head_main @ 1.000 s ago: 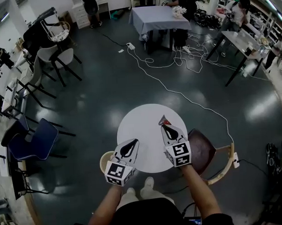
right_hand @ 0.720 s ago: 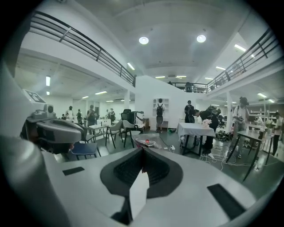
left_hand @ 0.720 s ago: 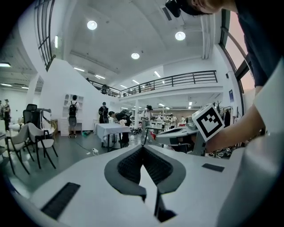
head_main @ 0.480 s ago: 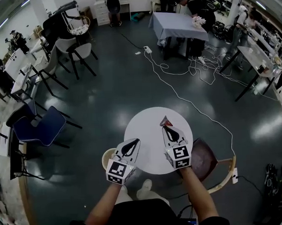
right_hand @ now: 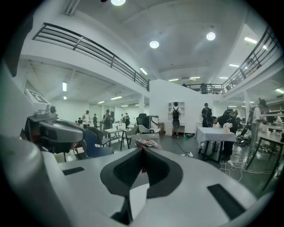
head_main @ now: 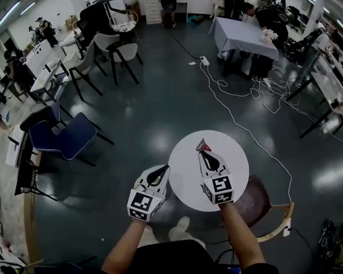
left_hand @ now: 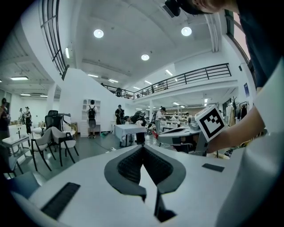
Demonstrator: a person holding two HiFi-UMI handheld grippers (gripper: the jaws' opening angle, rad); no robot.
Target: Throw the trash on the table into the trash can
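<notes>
Trash first: a crinkly clear wrapper (head_main: 202, 144) with red print is pinched in the right claw (head_main: 201, 151), sticking out past the tips. From the right gripper view you can see the two jaws pressed together on the wrapper (right_hand: 146, 142), with the film fanning out above the right claw (right_hand: 143, 148). From the head view it sits over the middle of the round white surface (head_main: 234, 159), towards the far side. Can't tell if it's touching the top or hanging just above it.

The left claw (head_main: 166, 168) is at the left rim of that surface, tips pointing in over the edge, well apart from the wrapper. Left gripper view shows the left claw (left_hand: 143, 146) with its jaws closed tip to tip and nothing between them, so it's empty.

Around it: a brown chair (head_main: 255, 198) tucked in at the right of the surface, a blue chair (head_main: 65, 137) off to the left, and a white cable (head_main: 244, 131) snaking across the dark floor towards a cloth-covered table (head_main: 241, 35) further back.
</notes>
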